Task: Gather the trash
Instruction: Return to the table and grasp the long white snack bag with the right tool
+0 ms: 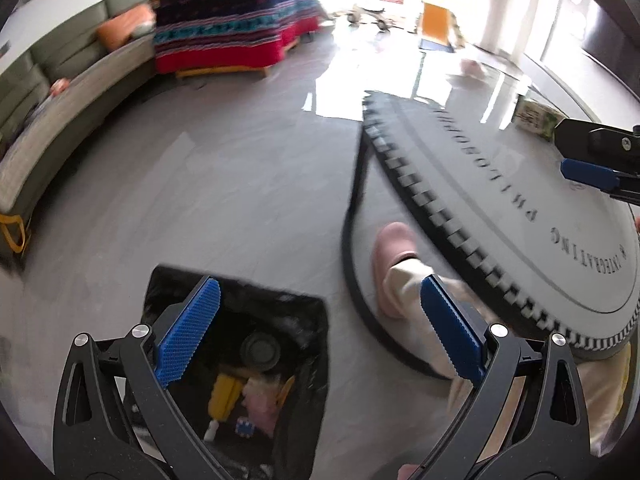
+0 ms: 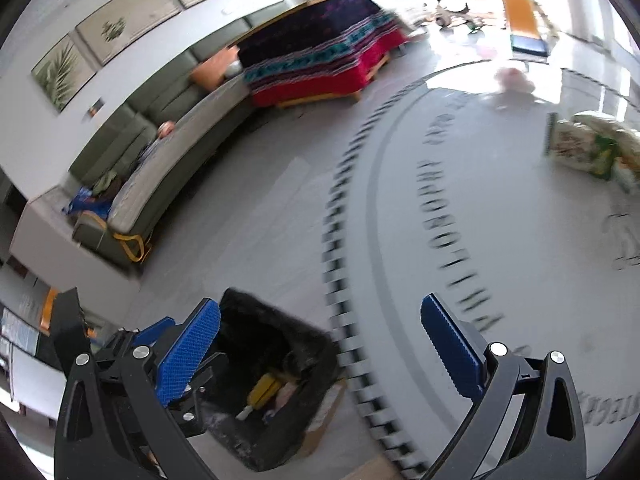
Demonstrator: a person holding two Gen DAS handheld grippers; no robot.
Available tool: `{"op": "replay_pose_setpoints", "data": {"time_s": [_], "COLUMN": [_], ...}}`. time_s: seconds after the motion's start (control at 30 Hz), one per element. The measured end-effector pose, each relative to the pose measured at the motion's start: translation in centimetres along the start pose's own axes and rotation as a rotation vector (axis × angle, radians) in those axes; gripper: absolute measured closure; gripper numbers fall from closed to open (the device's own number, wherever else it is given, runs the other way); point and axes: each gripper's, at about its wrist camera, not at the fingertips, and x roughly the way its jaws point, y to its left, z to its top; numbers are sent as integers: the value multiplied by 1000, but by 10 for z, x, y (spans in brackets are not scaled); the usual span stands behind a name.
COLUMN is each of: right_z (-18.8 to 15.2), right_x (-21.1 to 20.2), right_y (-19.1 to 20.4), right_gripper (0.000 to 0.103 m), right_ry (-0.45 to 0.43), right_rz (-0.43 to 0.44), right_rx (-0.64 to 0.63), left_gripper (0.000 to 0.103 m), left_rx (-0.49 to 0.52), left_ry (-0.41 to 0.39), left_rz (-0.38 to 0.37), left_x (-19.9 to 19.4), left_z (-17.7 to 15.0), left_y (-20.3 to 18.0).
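Looking at what is left on the round table (image 2: 500, 208): one crumpled green-and-white snack wrapper (image 2: 592, 148) near the far right edge, plus a blurred pink lump (image 2: 514, 78) further back, too smeared to identify

Right gripper (image 2: 320, 364) spread wide, nothing between the blue pads (image 2: 188, 356); left gripper (image 1: 320, 332) likewise spread and empty, pads (image 1: 450, 328) clear of everything

Key relation: wrapper ahead and to the right of the right gripper, well apart across the tabletop, long axis running roughly toward and away from the camera in the right wrist view. Same wrapper (image 1: 536, 118) in the left wrist view sits just behind the right gripper's fingers (image 1: 588, 172), which poke in from the right edge. So right hand clearly nearer; left hand out over the floor beside the table edge

Black-lined bin (image 1: 240, 360) directly below the left gripper, on the floor next to the table, already holding a yellow bottle (image 1: 226, 394), a dark lid and pinkish scraps. In the right wrist view the bin (image 2: 276, 380) lies low left of the jaws

Judging next move: right-hand reach forward-right to the wrapper, jaws set across its short width, then back left to the bin. Crumpled foil likely springy and slippery, so a shallow pinch could lose it

Pink slipper (image 1: 394, 264) and pale trouser leg under the table edge, close to the left gripper's right finger
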Motion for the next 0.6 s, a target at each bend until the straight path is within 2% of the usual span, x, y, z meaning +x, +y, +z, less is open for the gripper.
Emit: {"op": "replay_pose_setpoints", "data": {"time_s": [0.3,0.4,0.5,0.6], "right_z": [21,26,30,40], "right_x": [-36,-44,-53,-60], "right_y": [-90,-118,-145,-171], "right_gripper": [3,3,3,3], "right_ry": [-55,-30,-19,-14], "right_rz": [-99,-138,-217,-241], "right_rx": [65,89,102,116], "left_gripper": [6,6,6,6], "left_rx": [178,233,284,350], "left_ry": [-7,-4,-1,-2], "left_rz": [-88,-125,-161,-204], "left_x": [30,39,47,54], "left_z": [54,68,81,95], "left_y": [-86,-113,-141,-170]}}
